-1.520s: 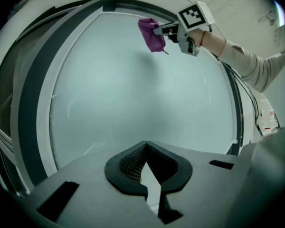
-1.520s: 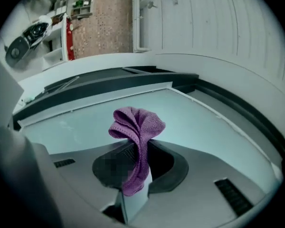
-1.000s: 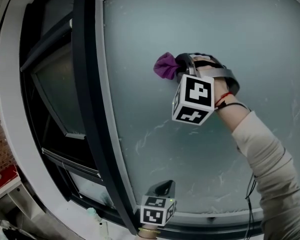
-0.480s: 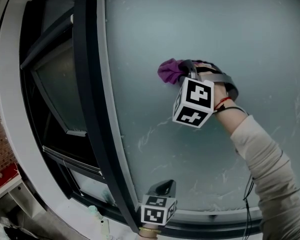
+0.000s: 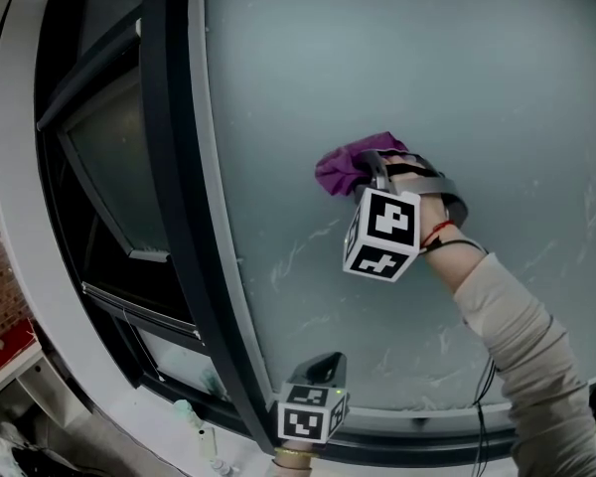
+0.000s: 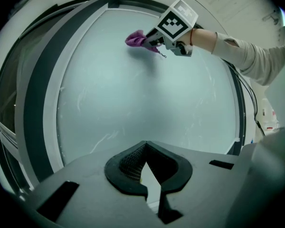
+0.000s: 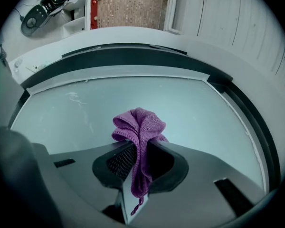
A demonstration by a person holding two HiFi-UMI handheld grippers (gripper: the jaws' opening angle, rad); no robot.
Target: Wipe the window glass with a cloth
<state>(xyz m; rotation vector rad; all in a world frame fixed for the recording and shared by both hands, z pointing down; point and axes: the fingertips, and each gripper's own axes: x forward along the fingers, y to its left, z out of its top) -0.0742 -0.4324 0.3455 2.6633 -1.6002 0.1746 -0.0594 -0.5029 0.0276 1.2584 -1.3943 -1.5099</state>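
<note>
Downward on the glass (image 5: 377,58) slid the right gripper (image 5: 373,171), fingers (image 7: 115,161) pinching the cloth (image 5: 342,167); left gripper (image 5: 324,368) closed.

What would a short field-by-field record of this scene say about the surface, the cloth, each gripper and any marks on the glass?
surface: window glass, frosted-looking, set in a dark frame
cloth: purple cloth, bunched, apparently pressed against the pane near its middle
right gripper: right gripper, jaws closed on the cloth, held up at the glass
left gripper: left gripper, jaws together with nothing between them, low near the pane's bottom edge
marks: pale streaks on the lower part of the glass, below the cloth
</note>
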